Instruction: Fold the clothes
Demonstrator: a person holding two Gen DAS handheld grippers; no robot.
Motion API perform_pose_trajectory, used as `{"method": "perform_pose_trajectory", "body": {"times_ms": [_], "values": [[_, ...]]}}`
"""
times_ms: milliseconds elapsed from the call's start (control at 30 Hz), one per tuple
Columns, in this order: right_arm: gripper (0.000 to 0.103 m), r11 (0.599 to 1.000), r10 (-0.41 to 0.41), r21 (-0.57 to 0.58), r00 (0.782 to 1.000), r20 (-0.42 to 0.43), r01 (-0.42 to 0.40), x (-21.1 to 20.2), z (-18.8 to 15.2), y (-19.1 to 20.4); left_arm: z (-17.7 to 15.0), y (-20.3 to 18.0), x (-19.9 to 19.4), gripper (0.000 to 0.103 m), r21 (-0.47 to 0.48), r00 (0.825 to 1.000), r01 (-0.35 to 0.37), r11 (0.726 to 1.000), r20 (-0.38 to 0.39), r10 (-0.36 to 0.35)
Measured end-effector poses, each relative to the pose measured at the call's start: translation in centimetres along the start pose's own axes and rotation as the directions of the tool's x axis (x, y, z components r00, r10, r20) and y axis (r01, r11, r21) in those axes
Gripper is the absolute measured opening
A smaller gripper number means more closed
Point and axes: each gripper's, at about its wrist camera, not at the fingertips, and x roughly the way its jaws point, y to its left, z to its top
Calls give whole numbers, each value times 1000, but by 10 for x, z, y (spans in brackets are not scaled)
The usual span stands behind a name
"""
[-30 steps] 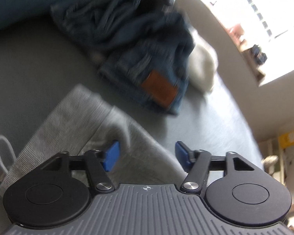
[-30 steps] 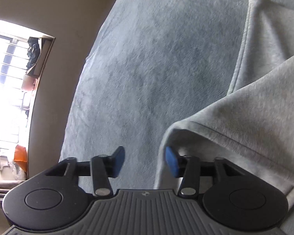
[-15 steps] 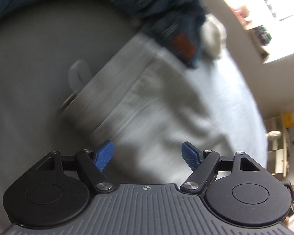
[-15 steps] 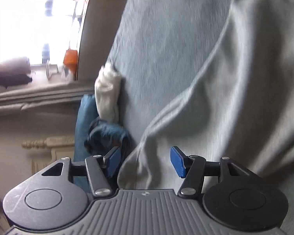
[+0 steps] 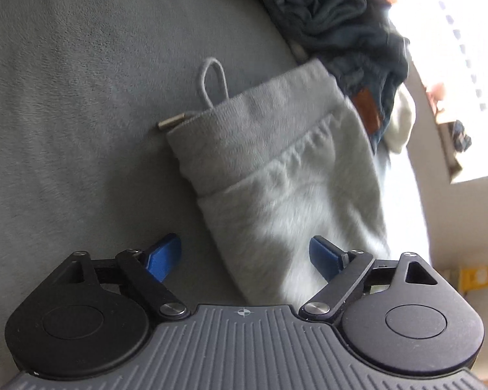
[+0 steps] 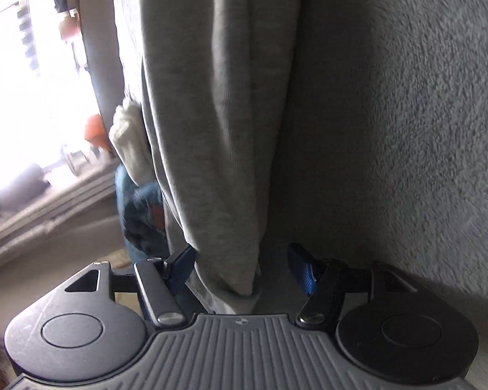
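sweatpants (image 5: pixel 286 175): one grey pair, lying folded lengthwise on the grey blanket (image 5: pixel 65 97), waistband and drawcord up top, probably laid flat for the next fold
left gripper (image 5: pixel 245 255): jaws just opened wide, nothing pinched, cloth under it
right gripper (image 6: pixel 240 265): just opened too, cloth edge sits loose between the pads
jeans (image 5: pixel 351 48): one pile, parked off at the blanket's far end

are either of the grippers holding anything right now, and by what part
Nothing is held. The left gripper and right gripper have just been opening; the light grey fleece sweatpants lie between both, ungripped.
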Motion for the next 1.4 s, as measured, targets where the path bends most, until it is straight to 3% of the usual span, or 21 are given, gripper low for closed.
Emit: {"method": "perform_pose_trajectory", "body": {"times_ms": [133,233,267,333,400,500,600,833,1033,1233,1333,1400], "values": [[67,995,101,14,993,55,-102,15,7,3,4,-2,8,91,-8,998,38,999,60,-38],[64,993,120,2,990,77,-120,28,11,10,3,-6,12,88,-2,994,38,999,106,-38],[59,993,121,-1,989,86,-121,33,12,12,3,-6,11,85,-9,993,29,1000,118,-28],[48,996,92,-25,991,102,-90,40,14,18,3,-6,10,73,-24,990,12,1000,141,-8],[25,997,57,-59,991,124,-50,46,13,23,3,-5,9,47,-35,987,-14,999,159,19],[13,994,28,-113,986,165,-9,49,7,32,4,-6,6,33,-14,986,-29,999,164,31],[10,985,29,-173,979,201,6,50,0,42,5,-14,-4,27,46,983,-33,998,183,24],[9,972,51,-235,974,221,2,39,-29,56,4,-2,-40,25,92,986,21,996,164,-36],[9,973,17,-228,978,206,31,20,-54,55,1,30,-80,25,102,993,23,995,110,-34],[11,964,-93,-229,980,178,134,28,-68,42,-2,68,-82,28,129,1000,28,991,7,-29],[23,955,-178,-217,976,127,202,39,-56,35,8,77,-76,34,140,997,46,989,-74,-36],[30,932,-224,-275,972,73,235,37,-57,38,10,75,-78,45,194,994,41,980,-109,-20]]}}
